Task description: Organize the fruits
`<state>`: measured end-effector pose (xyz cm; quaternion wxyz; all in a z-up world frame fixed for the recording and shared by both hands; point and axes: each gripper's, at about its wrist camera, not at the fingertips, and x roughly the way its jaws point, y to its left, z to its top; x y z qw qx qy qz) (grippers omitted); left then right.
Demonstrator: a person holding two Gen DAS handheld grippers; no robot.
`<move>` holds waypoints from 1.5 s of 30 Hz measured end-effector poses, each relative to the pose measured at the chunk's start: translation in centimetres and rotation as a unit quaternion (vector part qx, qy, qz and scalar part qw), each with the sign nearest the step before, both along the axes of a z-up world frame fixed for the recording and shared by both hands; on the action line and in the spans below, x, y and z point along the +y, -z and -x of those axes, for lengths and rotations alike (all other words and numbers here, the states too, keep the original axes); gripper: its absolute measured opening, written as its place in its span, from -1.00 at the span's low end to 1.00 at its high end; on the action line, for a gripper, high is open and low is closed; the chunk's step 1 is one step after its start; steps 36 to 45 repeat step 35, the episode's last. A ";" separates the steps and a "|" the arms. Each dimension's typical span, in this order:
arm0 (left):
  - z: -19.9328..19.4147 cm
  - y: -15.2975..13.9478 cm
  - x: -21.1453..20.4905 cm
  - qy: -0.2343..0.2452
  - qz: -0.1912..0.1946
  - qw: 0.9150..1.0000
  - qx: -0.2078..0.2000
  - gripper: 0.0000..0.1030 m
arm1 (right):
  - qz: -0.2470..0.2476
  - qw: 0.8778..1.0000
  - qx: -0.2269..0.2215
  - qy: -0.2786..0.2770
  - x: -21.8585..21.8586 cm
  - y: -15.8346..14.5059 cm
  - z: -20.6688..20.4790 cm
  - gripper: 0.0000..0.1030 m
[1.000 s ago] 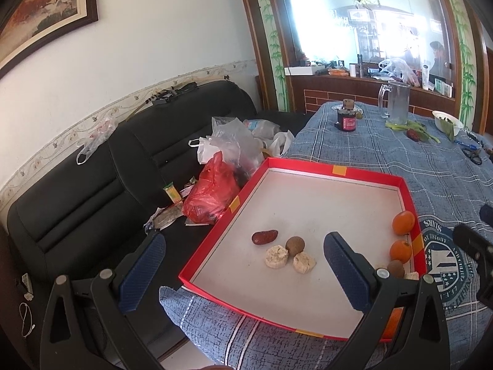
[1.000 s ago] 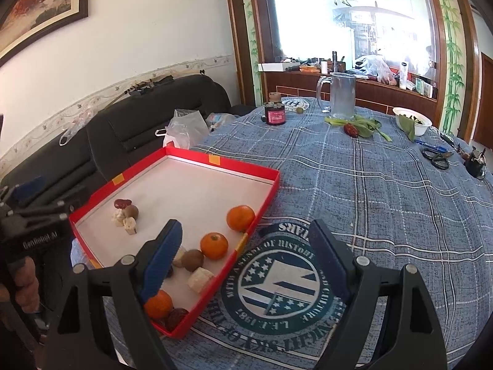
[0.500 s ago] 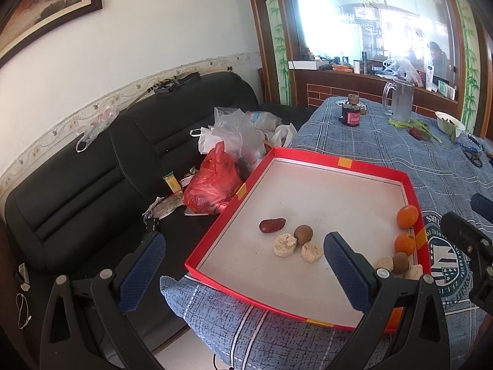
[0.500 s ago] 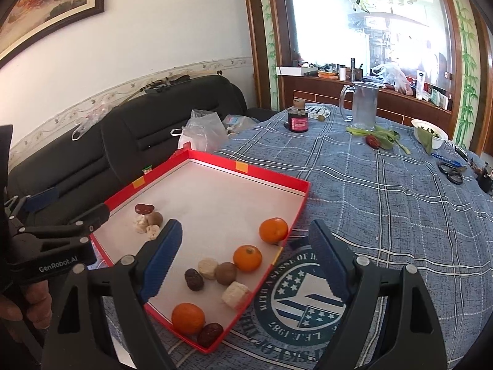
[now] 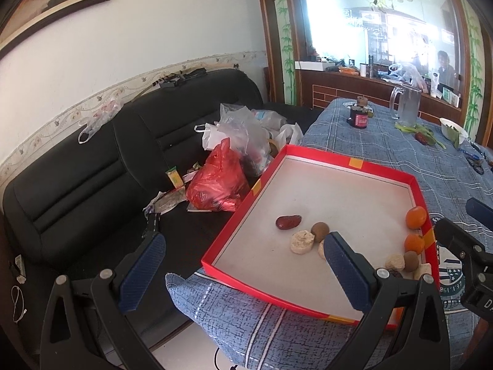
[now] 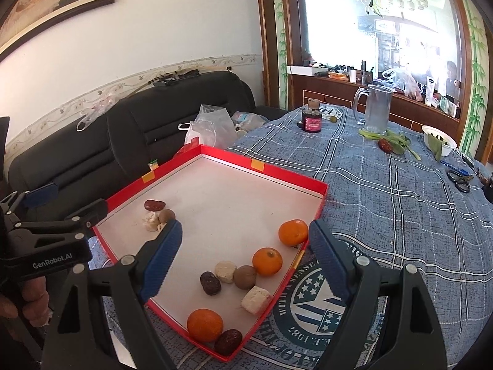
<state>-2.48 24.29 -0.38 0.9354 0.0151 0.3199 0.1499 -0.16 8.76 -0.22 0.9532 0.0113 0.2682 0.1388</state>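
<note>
Both grippers, left gripper (image 5: 243,273) and right gripper (image 6: 245,257), hover with jaws apart and empty over the red tray (image 6: 262,171) on the counter (image 6: 400,200), oranges (image 6: 267,261) and dates at its 4 o'clock edge, another small cluster at 9 o'clock.

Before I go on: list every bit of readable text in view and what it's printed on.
"GenRobot.AI": on the left tool's body, seen from the right wrist.
"1987", upside down: in the round emblem on the tablecloth.
"WITH A SENSE O...": around that emblem's ring, partly hidden.
Label on the dark red jar: too small to read.
Packages on the far counter: blurred, unreadable.
</note>
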 end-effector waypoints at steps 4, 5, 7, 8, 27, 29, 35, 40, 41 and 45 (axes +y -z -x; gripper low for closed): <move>0.0 0.1 0.6 -0.005 0.002 1.000 0.000 0.99 | 0.000 1.000 0.007 0.003 0.0 0.4 -0.3 0.65; 0.0 0.1 0.8 -0.007 0.004 1.000 0.001 0.99 | -0.001 1.000 0.009 0.003 0.1 0.5 -0.3 0.65; 0.0 0.0 1.0 -0.010 0.006 1.000 0.002 0.99 | 0.001 1.000 0.010 0.003 0.2 0.6 -0.3 0.65; 0.0 0.0 1.1 -0.011 0.008 1.000 0.001 0.99 | 0.003 1.000 0.009 0.002 0.2 0.6 -0.2 0.65; 1.0 -2.4 -0.7 0.008 0.009 1.000 -0.026 0.99 | 0.004 1.000 -0.014 -0.004 -0.5 -0.4 1.8 0.65; 0.8 -2.5 -0.8 0.009 0.008 1.000 -0.027 0.99 | 0.002 1.000 -0.014 -0.004 -0.5 -0.3 1.8 0.65; 0.1 -2.8 -1.1 0.016 0.010 0.999 -0.026 0.99 | -0.008 1.000 -0.010 -0.005 -0.7 -0.4 1.0 0.65; 0.1 -2.8 -1.1 0.016 0.010 0.999 -0.026 0.99 | -0.008 1.000 -0.010 -0.005 -0.7 -0.4 1.0 0.65; 0.1 -2.8 -1.1 0.016 0.010 0.999 -0.026 0.99 | -0.008 1.000 -0.010 -0.005 -0.7 -0.4 1.0 0.65; 0.1 -2.8 -1.1 0.016 0.010 0.999 -0.026 0.99 | -0.008 1.000 -0.010 -0.005 -0.7 -0.4 1.0 0.65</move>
